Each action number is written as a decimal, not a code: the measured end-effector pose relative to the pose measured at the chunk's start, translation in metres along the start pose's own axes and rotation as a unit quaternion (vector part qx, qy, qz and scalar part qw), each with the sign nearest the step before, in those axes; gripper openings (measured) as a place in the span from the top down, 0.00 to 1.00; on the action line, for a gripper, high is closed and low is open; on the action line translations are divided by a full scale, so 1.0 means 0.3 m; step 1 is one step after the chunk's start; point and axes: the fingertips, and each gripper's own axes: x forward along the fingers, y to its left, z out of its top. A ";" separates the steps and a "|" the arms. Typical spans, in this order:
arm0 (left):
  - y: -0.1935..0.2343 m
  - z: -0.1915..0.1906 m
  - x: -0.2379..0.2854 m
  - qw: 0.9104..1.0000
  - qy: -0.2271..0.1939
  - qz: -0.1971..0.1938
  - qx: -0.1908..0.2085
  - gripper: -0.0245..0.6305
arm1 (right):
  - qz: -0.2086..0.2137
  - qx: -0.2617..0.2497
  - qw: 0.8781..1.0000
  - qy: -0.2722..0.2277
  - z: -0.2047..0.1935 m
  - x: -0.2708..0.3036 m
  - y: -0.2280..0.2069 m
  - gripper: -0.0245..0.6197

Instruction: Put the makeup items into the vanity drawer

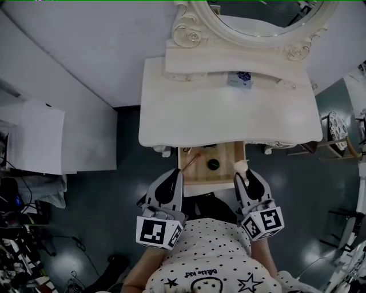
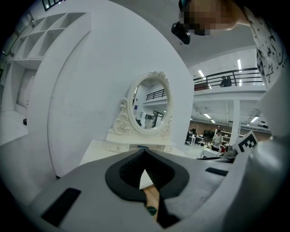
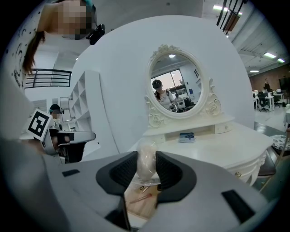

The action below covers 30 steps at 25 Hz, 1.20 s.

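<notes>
The vanity's wooden drawer (image 1: 225,153) stands pulled out below the white tabletop (image 1: 229,114). In it lie a thin brush (image 1: 190,159) and a round black compact (image 1: 213,164). My right gripper (image 1: 242,171) hovers over the drawer's right front corner, shut on a pale beige makeup sponge in clear wrap (image 1: 241,166). In the right gripper view the sponge (image 3: 147,163) stands upright between the pads, with the drawer (image 3: 142,206) below. My left gripper (image 1: 176,173) is at the drawer's left front corner, its jaws shut and empty (image 2: 144,156). A small blue-and-white box (image 1: 241,78) rests on the vanity's shelf.
The oval mirror (image 1: 257,17) rises at the back of the vanity. A white cabinet (image 1: 40,137) stands to the left, and cables clutter the floor at lower left. At the right stands a small stool (image 1: 337,131). The person's dotted shirt fills the near edge.
</notes>
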 end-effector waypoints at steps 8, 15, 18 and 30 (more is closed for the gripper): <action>-0.009 -0.049 0.043 1.000 0.022 0.002 -0.005 0.96 | -0.017 0.008 0.998 0.054 -0.101 0.063 -0.093 0.75; -0.010 -0.126 0.115 0.999 0.049 -0.006 -0.005 0.96 | -0.022 0.006 0.996 0.089 -0.214 0.153 -0.171 0.75; -0.010 -0.156 0.136 0.998 0.055 -0.010 -0.006 0.96 | -0.022 0.000 0.993 0.115 -0.285 0.190 -0.200 0.75; 0.016 -0.219 0.151 0.997 0.074 -0.007 -0.022 0.96 | -0.030 -0.025 0.980 0.193 -0.498 0.359 -0.295 0.75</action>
